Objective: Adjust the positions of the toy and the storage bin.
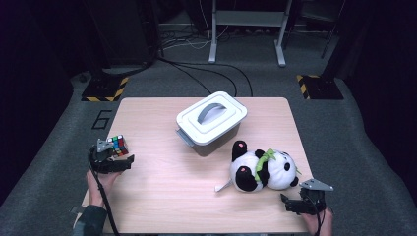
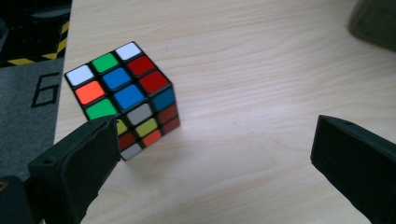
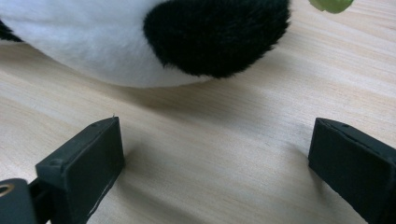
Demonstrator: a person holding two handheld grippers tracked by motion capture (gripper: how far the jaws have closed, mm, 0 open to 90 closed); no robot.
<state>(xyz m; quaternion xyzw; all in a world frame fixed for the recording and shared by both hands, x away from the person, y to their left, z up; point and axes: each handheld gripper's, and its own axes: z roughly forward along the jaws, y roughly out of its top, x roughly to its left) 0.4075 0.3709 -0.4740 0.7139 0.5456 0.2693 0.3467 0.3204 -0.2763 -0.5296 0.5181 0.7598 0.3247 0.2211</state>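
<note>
While the left gripper (image 1: 120,162) stood at the left edge of the bench (image 1: 162,196), its jaws were wide apart and held nothing; the puzzle cube (image 2: 123,98) sat on the wood just beside the left jaw, not between them. Near the panda toy (image 1: 263,169), the right gripper (image 1: 291,204) also had its jaws wide and empty.

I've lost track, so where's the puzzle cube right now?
In the high view the puzzle cube sits near the table's left edge, just beyond the open left gripper.
</note>
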